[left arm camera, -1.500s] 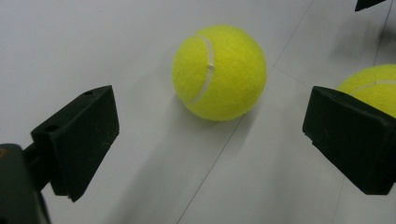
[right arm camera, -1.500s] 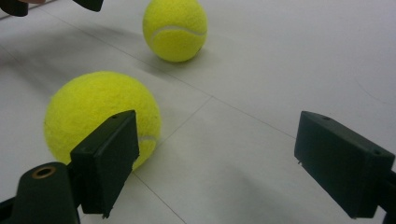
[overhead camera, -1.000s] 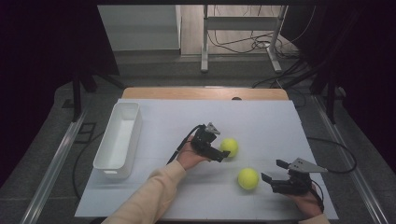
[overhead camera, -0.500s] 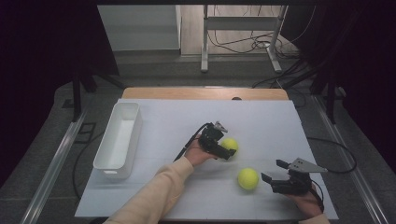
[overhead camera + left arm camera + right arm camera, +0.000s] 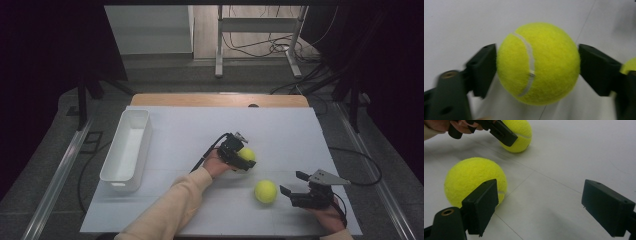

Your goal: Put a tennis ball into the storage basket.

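A yellow tennis ball (image 5: 248, 154) rests on the white table near its middle. My left gripper (image 5: 242, 156) has its jaws on both sides of it. In the left gripper view the ball (image 5: 537, 63) sits between the two black pads (image 5: 482, 70), which touch its left and right sides. A second tennis ball (image 5: 265, 191) lies nearer the front. My right gripper (image 5: 291, 182) stands open just to its right. In the right gripper view that ball (image 5: 471, 181) is beside the left jaw, outside the gap, and the left gripper (image 5: 506, 135) with its ball (image 5: 521, 132) shows behind.
A long white bin (image 5: 116, 180) stands empty at the table's left side. The white tabletop (image 5: 200, 125) runs back to a wooden edge (image 5: 215, 100). Cables trail from both grippers; a metal stand and wires sit on the floor beyond.
My left gripper has moved right onto the farther ball, and its jaws now hold the ball's sides. The right gripper and the nearer ball have stayed put.
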Demonstrator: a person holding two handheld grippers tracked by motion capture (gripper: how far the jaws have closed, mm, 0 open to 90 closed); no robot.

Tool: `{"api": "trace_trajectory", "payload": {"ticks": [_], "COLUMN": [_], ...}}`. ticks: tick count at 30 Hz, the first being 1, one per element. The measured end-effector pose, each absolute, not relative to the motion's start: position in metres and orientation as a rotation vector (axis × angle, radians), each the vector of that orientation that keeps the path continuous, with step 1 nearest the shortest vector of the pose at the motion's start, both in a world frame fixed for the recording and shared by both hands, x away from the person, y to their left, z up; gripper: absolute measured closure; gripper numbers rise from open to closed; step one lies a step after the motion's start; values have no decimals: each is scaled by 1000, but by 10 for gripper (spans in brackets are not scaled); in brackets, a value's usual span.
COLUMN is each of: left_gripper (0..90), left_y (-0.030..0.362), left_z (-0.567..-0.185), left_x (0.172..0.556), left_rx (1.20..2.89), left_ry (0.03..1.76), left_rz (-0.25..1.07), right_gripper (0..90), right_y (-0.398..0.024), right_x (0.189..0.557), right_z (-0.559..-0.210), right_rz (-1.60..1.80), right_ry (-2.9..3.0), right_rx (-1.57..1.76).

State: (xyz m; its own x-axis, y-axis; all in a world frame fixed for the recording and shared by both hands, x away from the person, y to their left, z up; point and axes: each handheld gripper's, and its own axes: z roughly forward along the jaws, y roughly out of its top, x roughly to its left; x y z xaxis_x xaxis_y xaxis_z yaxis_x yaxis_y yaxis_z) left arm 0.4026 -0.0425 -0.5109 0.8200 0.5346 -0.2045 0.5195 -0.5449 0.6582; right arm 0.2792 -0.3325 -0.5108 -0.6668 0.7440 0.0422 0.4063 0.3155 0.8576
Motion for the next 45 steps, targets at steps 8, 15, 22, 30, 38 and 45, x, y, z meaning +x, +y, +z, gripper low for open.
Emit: {"api": "trace_trajectory", "payload": {"ticks": [8, 15, 22, 30, 38, 45], "left_gripper": [260, 261, 260, 260, 260, 260], "left_y": [-41, -33, -26, -16, -10, -7], "left_z": [-509, -501, -494, -487, -483, -482], "left_x": [400, 396, 387, 378, 373, 369], "left_rx": [2257, 2179, 2185, 2168, 2154, 2149], "left_ry": [749, 751, 731, 718, 716, 713], "left_rz": [43, -17, 53, 77, 82, 83], "right_gripper": [145, 145, 146, 145, 145, 145], "right_y": [-332, -333, -333, -333, -333, -332], "right_x": [279, 279, 279, 278, 278, 278], "right_z": [-511, -511, -511, -511, -511, -511], "right_rz": [1287, 1288, 1286, 1285, 1284, 1281], "right_ry": [2226, 2223, 2224, 2222, 2222, 2222], "right_rx": [1025, 1028, 1026, 1027, 1026, 1026]}}
